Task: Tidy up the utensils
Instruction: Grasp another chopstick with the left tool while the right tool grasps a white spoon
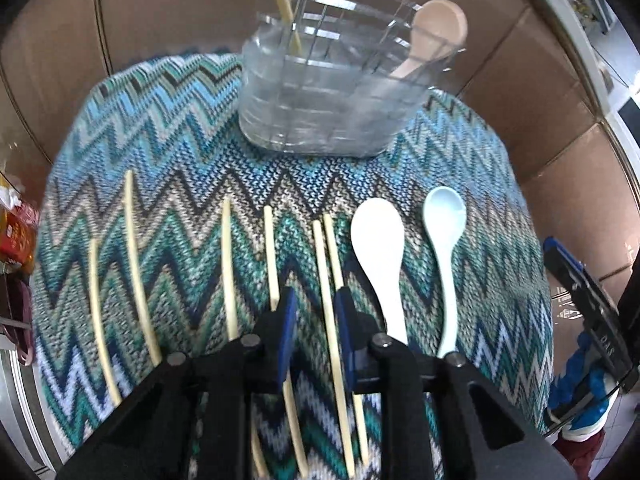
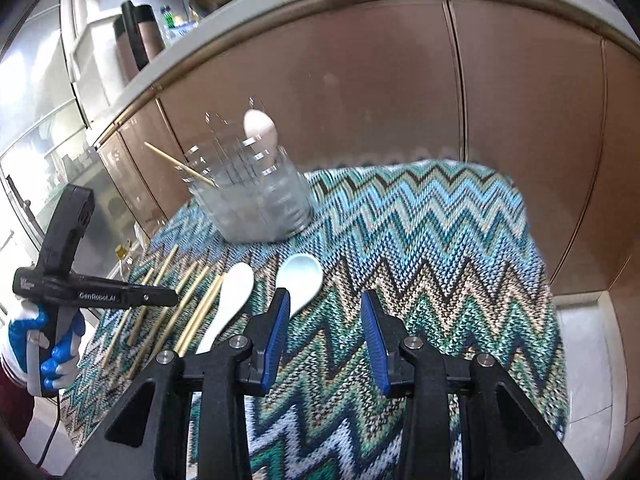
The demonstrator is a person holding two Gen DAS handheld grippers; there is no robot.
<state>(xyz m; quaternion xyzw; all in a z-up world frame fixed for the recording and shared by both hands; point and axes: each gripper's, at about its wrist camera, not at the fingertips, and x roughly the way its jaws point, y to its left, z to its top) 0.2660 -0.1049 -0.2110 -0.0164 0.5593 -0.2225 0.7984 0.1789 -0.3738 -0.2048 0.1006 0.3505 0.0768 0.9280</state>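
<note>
**Chopsticks and spoons lying loose before the holder**

Hovering low over the zigzag-knit blue and teal cloth [image 1: 168, 160]: the left gripper [image 1: 314, 320], blue pads partly spread, straddling one pale bamboo chopstick [image 1: 330, 320] without pinching it. Lying in a rough row on the cloth: more pale chopsticks [image 1: 136, 264] to the left, then a white plastic spoon [image 1: 380, 240] and a light blue ceramic spoon [image 1: 444, 220] to the right, bowls pointing away. Standing at the far edge of the cloth: a clear plastic ribbed utensil holder [image 1: 320, 112], holding one yellowish chopstick [image 1: 282, 4] leaning left and a beige wooden spoon [image 1: 436, 28] leaning right.

Hanging above bare cloth, right of the spoons: the right gripper [image 2: 326, 344], pads spread wide, gripping nothing. Showing at the left in the right wrist view: a blue and white gloved hand [image 2: 44, 344] grasping the other tool's handle. Rising behind: brown cabinet doors [image 2: 360, 80].
</note>
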